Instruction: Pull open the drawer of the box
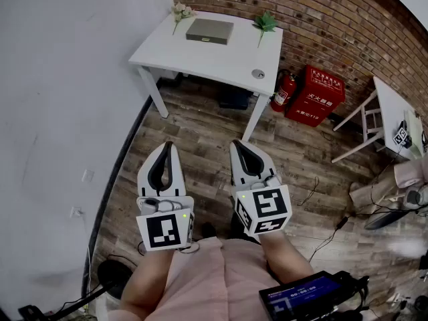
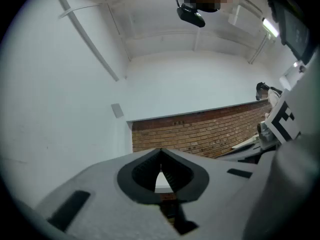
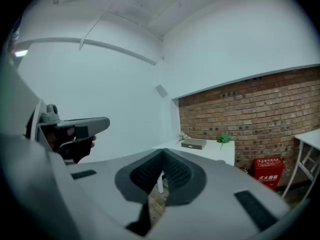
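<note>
A flat grey-brown box (image 1: 210, 31) lies on a white table (image 1: 234, 62) against the brick wall, far ahead of me; in the right gripper view the box (image 3: 194, 144) shows small on the same table (image 3: 220, 154). My left gripper (image 1: 167, 145) and right gripper (image 1: 239, 143) hang side by side over the wooden floor, well short of the table. Both are shut with their tips together and nothing between them. In the left gripper view the left gripper (image 2: 161, 150) faces the white wall and brick strip, with the box out of sight. The right gripper (image 3: 162, 152) points toward the table.
Two small green plants (image 1: 265, 23) and flowers (image 1: 180, 11) stand on the table beside the box. A red fire extinguisher (image 1: 283, 89) and red cabinet (image 1: 315, 95) sit right of the table. A second white table (image 1: 394, 116) stands at the far right. Cables lie on the floor.
</note>
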Demonstrator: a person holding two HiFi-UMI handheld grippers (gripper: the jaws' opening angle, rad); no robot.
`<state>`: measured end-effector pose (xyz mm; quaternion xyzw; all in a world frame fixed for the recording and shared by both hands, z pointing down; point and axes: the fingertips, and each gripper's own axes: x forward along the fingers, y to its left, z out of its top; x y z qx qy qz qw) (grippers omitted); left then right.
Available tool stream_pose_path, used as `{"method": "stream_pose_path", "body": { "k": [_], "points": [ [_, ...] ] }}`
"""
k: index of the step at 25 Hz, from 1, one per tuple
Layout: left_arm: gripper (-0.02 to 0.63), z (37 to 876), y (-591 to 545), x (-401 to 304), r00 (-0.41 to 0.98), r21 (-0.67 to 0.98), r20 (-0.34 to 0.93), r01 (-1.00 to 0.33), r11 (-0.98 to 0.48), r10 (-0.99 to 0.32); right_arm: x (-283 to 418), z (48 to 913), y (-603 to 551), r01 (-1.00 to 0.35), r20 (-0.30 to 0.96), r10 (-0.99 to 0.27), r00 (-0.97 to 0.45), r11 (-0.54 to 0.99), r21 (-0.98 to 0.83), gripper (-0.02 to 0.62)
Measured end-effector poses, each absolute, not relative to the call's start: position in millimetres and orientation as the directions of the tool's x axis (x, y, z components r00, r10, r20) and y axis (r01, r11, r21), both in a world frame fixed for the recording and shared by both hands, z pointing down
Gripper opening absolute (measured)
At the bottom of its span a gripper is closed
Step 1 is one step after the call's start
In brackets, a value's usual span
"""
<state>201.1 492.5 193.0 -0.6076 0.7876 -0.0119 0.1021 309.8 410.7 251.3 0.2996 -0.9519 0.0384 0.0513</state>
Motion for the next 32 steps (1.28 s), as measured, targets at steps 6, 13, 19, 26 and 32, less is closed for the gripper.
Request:
{"method": "stream_pose_path", "body": {
  "k": [6, 13, 19, 26, 32],
  "points": [
    [0.005, 198.3, 493.4, 194.0, -0.249, -0.142, -0.130, -0.953, 0.267, -0.960, 303.9, 253.4, 411.2, -0.575, 0.127, -0.567, -0.814, 0.817, -0.041, 0.005],
    [0.005, 198.9, 498.3, 182.1, -0.242, -0.132, -0.141, -0.957, 0.260, -0.960, 293.5, 255.6, 413.2, -0.593, 0.117, -0.584, -0.804, 0.802, -0.072, 0.006],
    [0.117, 205.9, 499.2, 174.2, -0.205, -0.100, -0.112, -0.971, 0.217, -0.972, 282.2, 258.6, 414.0, -0.594, 0.116, -0.584, -0.804, 0.799, -0.094, 0.159],
    [0.117, 213.7, 486.2, 160.1, -0.207, -0.117, -0.113, -0.968, 0.220, -0.972, 275.6, 260.7, 400.7, -0.614, 0.116, -0.606, -0.787, 0.787, -0.062, 0.139],
    [0.115, 226.1, 454.5, 143.6, -0.223, -0.119, -0.094, -0.965, 0.233, -0.970, 258.4, 274.3, 368.9, -0.604, 0.126, -0.593, -0.795, 0.794, -0.070, 0.130]
  ]
}}
